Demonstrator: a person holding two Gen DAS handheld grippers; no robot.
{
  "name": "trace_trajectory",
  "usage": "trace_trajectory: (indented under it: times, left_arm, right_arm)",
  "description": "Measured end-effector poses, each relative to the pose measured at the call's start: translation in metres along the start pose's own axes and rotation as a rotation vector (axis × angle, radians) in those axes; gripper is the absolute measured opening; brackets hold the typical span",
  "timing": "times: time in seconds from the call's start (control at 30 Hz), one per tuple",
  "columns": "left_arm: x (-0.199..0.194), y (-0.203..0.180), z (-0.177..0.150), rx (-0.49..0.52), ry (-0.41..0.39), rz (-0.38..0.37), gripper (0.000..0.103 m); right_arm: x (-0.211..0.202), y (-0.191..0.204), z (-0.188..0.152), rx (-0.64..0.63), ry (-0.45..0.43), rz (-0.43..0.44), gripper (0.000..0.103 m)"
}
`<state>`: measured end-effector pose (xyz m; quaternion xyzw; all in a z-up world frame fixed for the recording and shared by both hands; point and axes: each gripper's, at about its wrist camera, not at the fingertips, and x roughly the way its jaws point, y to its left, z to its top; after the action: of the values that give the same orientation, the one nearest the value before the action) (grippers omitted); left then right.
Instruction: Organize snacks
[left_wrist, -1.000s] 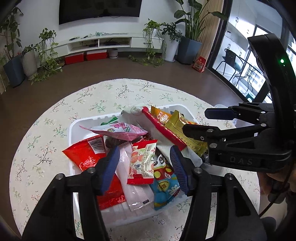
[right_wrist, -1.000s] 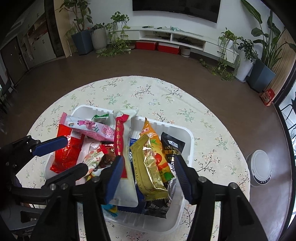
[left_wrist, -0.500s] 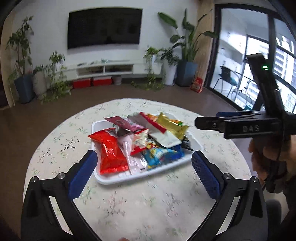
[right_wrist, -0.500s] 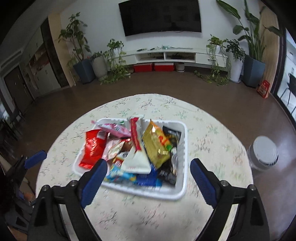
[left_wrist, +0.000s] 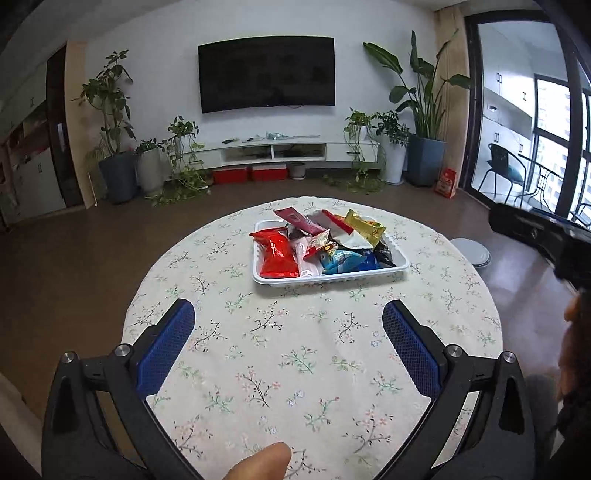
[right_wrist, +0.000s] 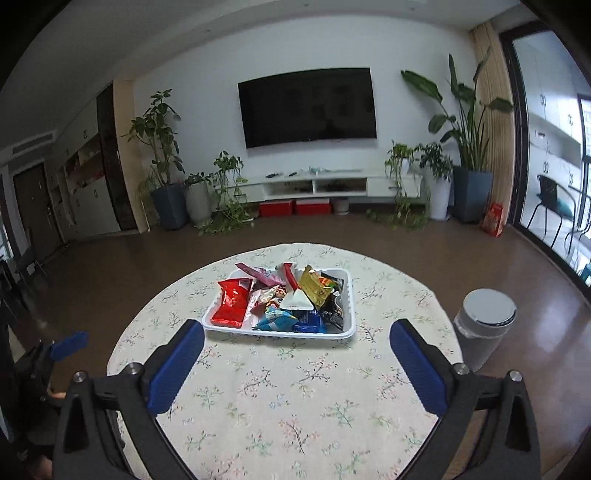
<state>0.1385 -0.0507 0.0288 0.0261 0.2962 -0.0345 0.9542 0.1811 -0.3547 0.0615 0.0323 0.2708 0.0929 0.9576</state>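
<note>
The left gripper hangs over the near part of the round table, its jaws spread wide with only the flowered cloth between the blue pads. A fingertip shows at the bottom edge of the left wrist view, below the jaws.

The right gripper is also above the table, its jaws still opening and already far apart, with nothing between them.

The white tray sits well ahead of both pairs of jaws, on the far half of the table, and is touched by neither. It is heaped with snack packets. Seen from the left jaws, a red packet lies along the tray's left side, a blue packet at the front, a gold packet toward the far right corner, and a pink packet at the back, sticking out past the rim. From the right jaws the tray lies straight ahead and slightly left, with the red packet again on its left end and the gold packet toward the right.

A grey bin stands on the floor beyond the right jaw, off the table's edge. In the left wrist view the dark body of the right gripper shows at the right edge, apart from the tray.
</note>
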Motion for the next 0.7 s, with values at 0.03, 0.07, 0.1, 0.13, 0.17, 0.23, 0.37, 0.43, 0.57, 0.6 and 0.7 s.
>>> trace_trajectory:
  times: [0.03,0.07,0.1,0.13,0.17,0.23,0.37,0.43,0.57,0.6,0.7]
  left_arm:
    - [-0.008,0.0,-0.001,-0.004,-0.001,0.002,0.103]
    - [-0.013,-0.001,-0.001,-0.008,0.0,0.004,0.103]
    - [-0.018,-0.002,-0.002,-0.015,0.004,0.014,0.103]
    - [-0.021,0.0,0.001,-0.021,0.007,0.018,0.103]
    - [-0.023,-0.001,0.002,-0.029,0.009,0.013,0.103]
    - [-0.032,0.0,0.002,-0.047,0.007,0.005,0.103]
    - [-0.034,0.002,0.006,-0.07,0.027,0.006,0.103]
    - [-0.035,0.002,0.007,-0.073,0.034,0.02,0.103]
    - [-0.035,0.003,0.008,-0.082,0.039,0.02,0.103]
    - [-0.033,0.004,0.009,-0.083,0.04,0.02,0.103]
    - [-0.034,0.004,0.008,-0.081,0.041,0.022,0.103]
  right_arm:
    - [-0.007,0.003,-0.003,-0.008,-0.004,-0.015,0.103]
    - [-0.014,0.004,-0.006,-0.01,-0.007,-0.022,0.103]
    - [-0.019,0.006,-0.009,-0.014,-0.007,-0.03,0.103]
    - [-0.025,0.008,-0.012,-0.022,-0.006,-0.045,0.103]
    - [-0.029,0.009,-0.014,-0.028,-0.006,-0.065,0.103]
    - [-0.038,0.01,-0.02,-0.026,-0.013,-0.089,0.103]
    - [-0.046,0.01,-0.029,-0.005,-0.002,-0.127,0.103]
    - [-0.047,0.011,-0.033,-0.007,0.005,-0.151,0.103]
    - [-0.049,0.011,-0.038,0.002,0.012,-0.17,0.103]
    - [-0.049,0.012,-0.039,0.003,0.015,-0.172,0.103]
    - [-0.049,0.013,-0.039,0.002,0.023,-0.169,0.103]
